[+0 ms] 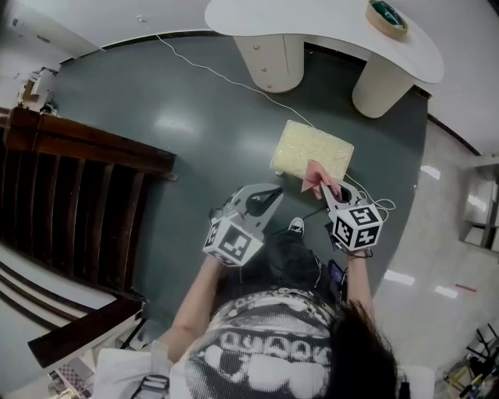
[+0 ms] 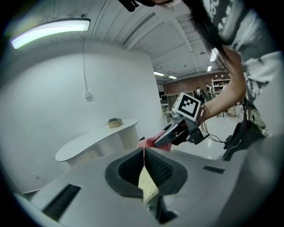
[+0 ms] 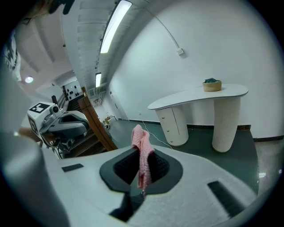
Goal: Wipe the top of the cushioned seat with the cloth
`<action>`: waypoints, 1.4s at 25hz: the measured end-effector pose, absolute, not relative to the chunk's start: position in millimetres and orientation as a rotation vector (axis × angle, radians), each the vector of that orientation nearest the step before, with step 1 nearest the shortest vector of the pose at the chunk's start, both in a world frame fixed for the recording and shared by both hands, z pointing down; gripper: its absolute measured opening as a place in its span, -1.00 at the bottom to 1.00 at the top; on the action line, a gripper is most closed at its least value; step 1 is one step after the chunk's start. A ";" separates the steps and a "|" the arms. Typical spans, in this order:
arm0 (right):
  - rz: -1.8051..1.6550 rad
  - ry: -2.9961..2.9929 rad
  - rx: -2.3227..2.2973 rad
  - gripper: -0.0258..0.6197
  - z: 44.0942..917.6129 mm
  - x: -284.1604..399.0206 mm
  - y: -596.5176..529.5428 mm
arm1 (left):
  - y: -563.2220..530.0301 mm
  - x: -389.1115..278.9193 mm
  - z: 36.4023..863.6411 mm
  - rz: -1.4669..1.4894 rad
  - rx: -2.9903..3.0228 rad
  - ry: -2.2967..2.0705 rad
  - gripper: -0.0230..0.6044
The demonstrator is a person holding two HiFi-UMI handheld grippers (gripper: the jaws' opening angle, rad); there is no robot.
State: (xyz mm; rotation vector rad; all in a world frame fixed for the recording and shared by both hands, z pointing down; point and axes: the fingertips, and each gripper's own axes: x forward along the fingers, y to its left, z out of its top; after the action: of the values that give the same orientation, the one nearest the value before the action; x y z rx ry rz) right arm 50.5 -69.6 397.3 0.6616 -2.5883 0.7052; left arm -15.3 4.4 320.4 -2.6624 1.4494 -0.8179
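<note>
Pink cloth (image 3: pixel 142 153) between the right tongs (image 1: pixel 327 193) — at near edge of cushioned seat (image 1: pixel 312 148)

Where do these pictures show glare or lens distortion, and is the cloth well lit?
Head view: soft glare patches on the floor, straight lines bend near the edges. Left gripper view: the lamp is blown out white, corners dark. Right gripper view: strong fisheye curve, dark corners; the cloth is evenly lit.

You stand on a dark green floor (image 1: pixel 195 132) that meets pale glossy tiles (image 1: pixel 452 234) on your right. Ahead is a curved white table (image 1: pixel 312 23) on two round legs (a white cable (image 1: pixel 226 78) trails past it). A dark wooden railing (image 1: pixel 70 187) is at your left, and a strip light (image 3: pixel 113 24) glows overhead.
</note>
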 end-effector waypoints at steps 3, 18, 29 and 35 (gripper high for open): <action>0.726 -2.574 0.683 -0.88 407.6 41.7 -83.4 | -12.0 -29.0 330.9 -0.833 -2.669 1.431 -0.90; 0.840 -2.403 0.856 -0.88 506.6 -31.9 -176.2 | -106.9 -123.8 396.6 -0.827 -2.737 1.131 -0.90; 0.885 -2.261 0.801 -0.88 635.0 -82.2 -241.4 | -165.5 -162.7 477.1 -0.880 -2.720 0.954 -0.90; 0.928 -2.183 0.780 -0.88 708.1 -96.3 -261.9 | -177.8 -169.8 533.7 -0.931 -2.721 0.883 -0.90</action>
State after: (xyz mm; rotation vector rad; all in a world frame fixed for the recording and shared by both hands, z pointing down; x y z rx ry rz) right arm -96.3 -261.9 708.1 0.7799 -2.1829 0.9276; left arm -169.8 -177.8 533.7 -2.7207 0.8828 -0.9310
